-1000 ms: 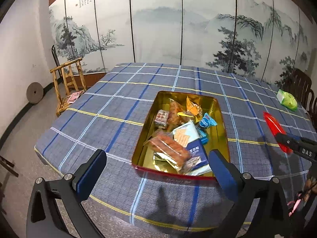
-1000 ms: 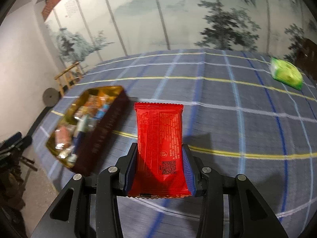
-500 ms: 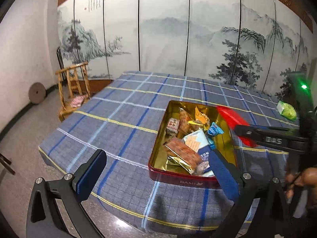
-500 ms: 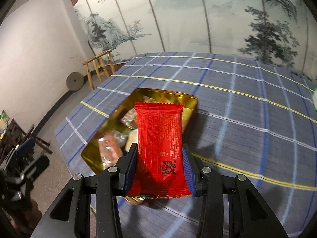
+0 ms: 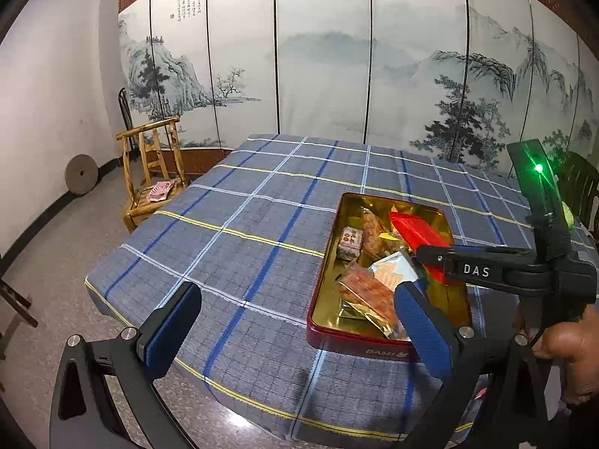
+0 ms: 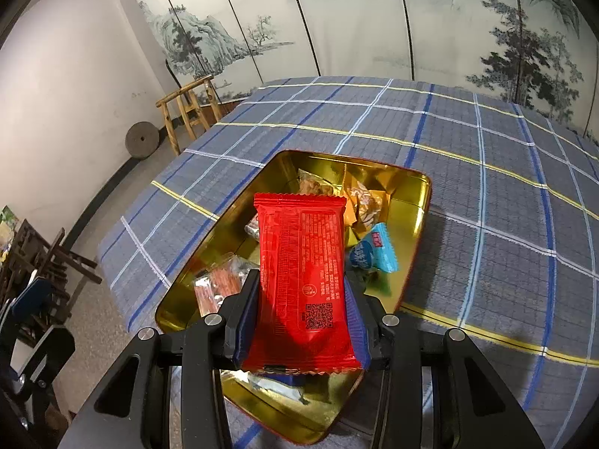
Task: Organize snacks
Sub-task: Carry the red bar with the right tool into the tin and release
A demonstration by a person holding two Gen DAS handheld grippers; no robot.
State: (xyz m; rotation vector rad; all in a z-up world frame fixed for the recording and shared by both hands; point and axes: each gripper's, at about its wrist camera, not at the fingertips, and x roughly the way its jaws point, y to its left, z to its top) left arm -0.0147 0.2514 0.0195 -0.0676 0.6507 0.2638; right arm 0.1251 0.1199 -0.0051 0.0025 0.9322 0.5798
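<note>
A gold tin with red sides [image 5: 455, 301] [image 6: 419, 202] sits on the blue plaid tablecloth and holds several wrapped snacks. My right gripper [image 6: 301, 316] is shut on a red snack packet [image 6: 303, 277] and holds it above the tin. In the left wrist view the packet [image 5: 417, 234] hangs over the tin's middle. My left gripper [image 5: 295, 327] is open and empty, near the table's front edge, left of the tin.
A green packet [image 5: 568, 215] lies at the table's far right edge. A wooden chair [image 5: 153, 172] stands left of the table and a dark chair [image 5: 578, 187] at the far right. A painted folding screen stands behind the table.
My right gripper has carried the red packet left from over the bare cloth to above the tin. My left gripper has drawn back and to the left.
</note>
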